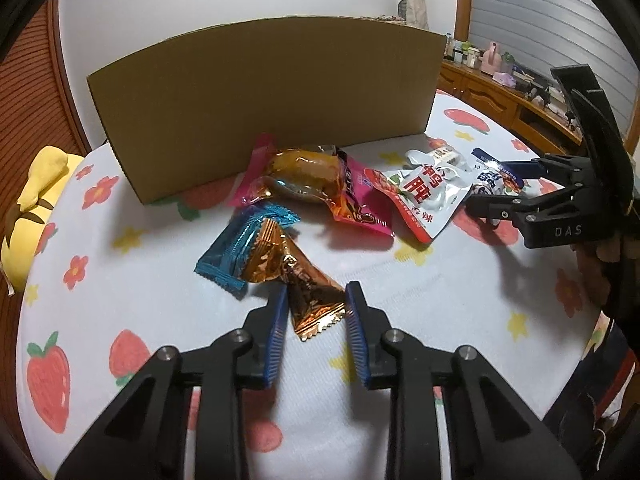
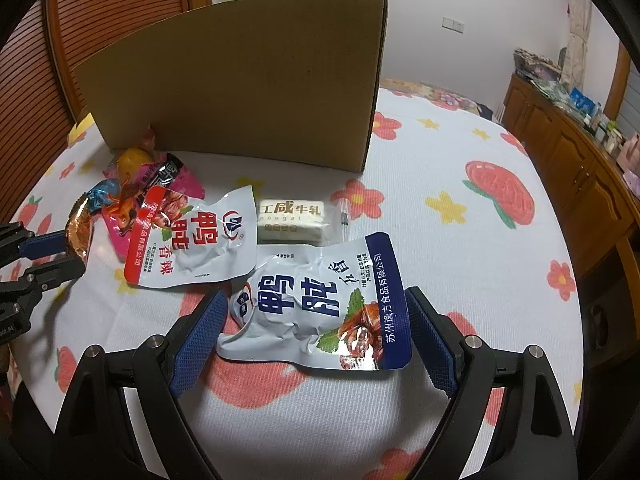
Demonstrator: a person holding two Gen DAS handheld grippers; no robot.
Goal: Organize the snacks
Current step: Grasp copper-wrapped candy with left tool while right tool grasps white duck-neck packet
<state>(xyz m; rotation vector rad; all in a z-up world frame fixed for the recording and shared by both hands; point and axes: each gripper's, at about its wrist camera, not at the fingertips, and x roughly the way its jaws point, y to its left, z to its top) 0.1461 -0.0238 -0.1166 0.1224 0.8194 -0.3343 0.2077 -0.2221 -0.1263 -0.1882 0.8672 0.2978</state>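
Left wrist view: your left gripper [image 1: 316, 308] has its fingers spread, with the orange wrapper [image 1: 308, 292] lying between them, its long axis pointing forward along them.

Right wrist view: your right gripper [image 2: 316, 332] is spread wide around the blue pouch [image 2: 320, 304] on the bed [image 2: 460, 264]; its long axis lies across the fingers.

Soft, even indoor light in both views, with the heavy curve of a fisheye lens.

Glare flashes off the orange foil wrapper [image 1: 308, 292] and off the silvery blue-edged pouch [image 2: 320, 312]. Faint shadows pool just under the packets on the bedsheet [image 1: 440, 280], and one falls beneath the right gripper [image 1: 476, 196]. The cardboard box [image 2: 248, 80] bows like an arch; black vignette rings each frame. Far cabinets go soft and noisy, while nearby print reads crisp.
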